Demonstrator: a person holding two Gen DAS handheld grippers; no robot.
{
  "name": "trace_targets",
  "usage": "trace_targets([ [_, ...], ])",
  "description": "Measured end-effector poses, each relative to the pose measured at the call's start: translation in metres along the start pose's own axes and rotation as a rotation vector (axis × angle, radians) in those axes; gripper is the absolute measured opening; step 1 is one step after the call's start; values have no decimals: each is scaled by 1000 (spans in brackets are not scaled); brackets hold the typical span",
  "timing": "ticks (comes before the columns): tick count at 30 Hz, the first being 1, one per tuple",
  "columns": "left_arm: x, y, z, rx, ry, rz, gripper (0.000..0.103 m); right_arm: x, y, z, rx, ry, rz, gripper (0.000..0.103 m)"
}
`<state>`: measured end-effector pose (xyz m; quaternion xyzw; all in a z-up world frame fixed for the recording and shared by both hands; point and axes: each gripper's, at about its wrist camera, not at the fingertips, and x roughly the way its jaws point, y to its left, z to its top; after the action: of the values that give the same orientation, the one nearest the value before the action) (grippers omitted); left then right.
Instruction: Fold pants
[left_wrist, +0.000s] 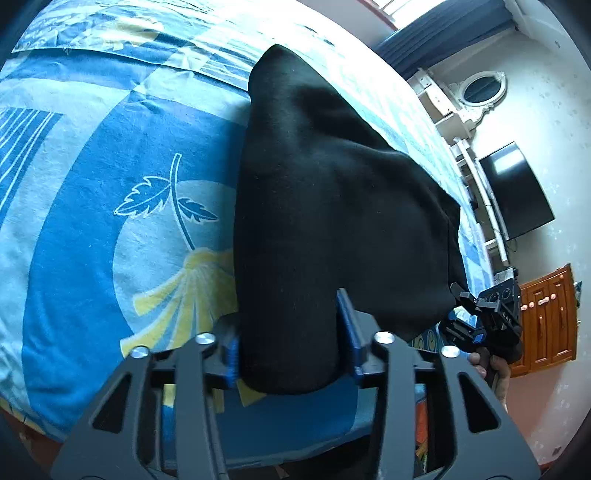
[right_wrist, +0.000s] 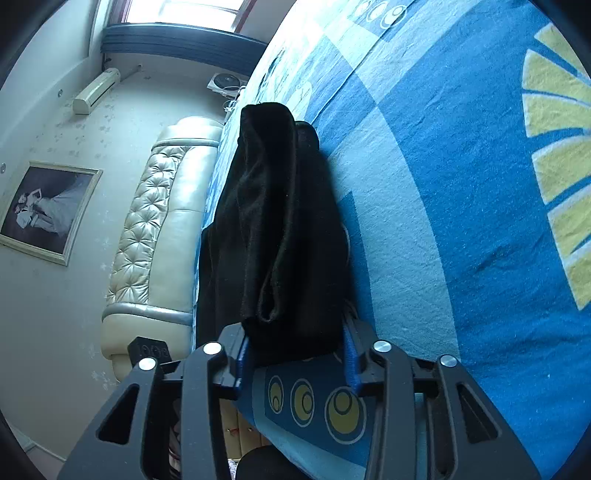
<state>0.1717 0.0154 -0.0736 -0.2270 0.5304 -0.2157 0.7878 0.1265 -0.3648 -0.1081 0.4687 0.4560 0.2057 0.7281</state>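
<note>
Black pants (left_wrist: 314, 192) lie folded into a thick bundle on the bed's blue patterned sheet (left_wrist: 110, 229). My left gripper (left_wrist: 288, 317) straddles the bundle's near end, with a blue pad (left_wrist: 233, 354) at each side of the cloth. The cloth fills the gap, but the jaws stand apart and do not squeeze it. My right gripper (right_wrist: 293, 328) straddles the other end of the pants (right_wrist: 273, 221) the same way, open, with loose folds between its pads (right_wrist: 351, 354). In the left wrist view the right gripper (left_wrist: 463, 295) shows at the bundle's right corner, held by a hand (left_wrist: 496, 373).
The pants lie close to the bed's edge (right_wrist: 295, 406). A cream tufted headboard (right_wrist: 162, 221) stands beyond the right end. A dark screen (left_wrist: 517, 192) and a wooden cabinet (left_wrist: 546, 317) stand by the wall. Bare sheet (right_wrist: 461, 221) stretches away from the bundle.
</note>
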Motion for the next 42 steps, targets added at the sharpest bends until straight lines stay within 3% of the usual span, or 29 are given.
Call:
trace_targets([
  [3,-4,14,0,-37,-16,-77,79,-8,0,0,3,-16,24,59],
  [5,-6,23,-1,-74,-20,-131,85,-19,-3,-1,31,-58,53,65],
  [9,-8,33,0,-121,-34,-179,87,-27,-10,-3,78,-104,94,70],
  [14,-3,34,0,-143,-53,-166,88,-14,2,-5,9,-76,23,78],
  [16,1,26,1,-115,-61,-138,85,-5,8,-4,-6,-61,-4,79],
  [18,6,17,0,-81,-45,-89,54,1,12,-3,-19,-46,-5,78],
  [19,9,15,0,-78,-31,-86,50,6,15,-3,-27,-38,-17,77],
  [21,9,16,2,-108,-28,-92,42,16,16,-3,-30,-12,-71,51],
  [23,7,15,3,-104,-25,-85,39,17,13,-3,-9,-8,-58,45],
  [29,-1,4,2,-75,-34,-32,35,6,12,-7,19,-1,-2,40],
  [42,-6,5,-10,-15,-5,-19,37,0,-1,-24,4,51,-12,40],
])
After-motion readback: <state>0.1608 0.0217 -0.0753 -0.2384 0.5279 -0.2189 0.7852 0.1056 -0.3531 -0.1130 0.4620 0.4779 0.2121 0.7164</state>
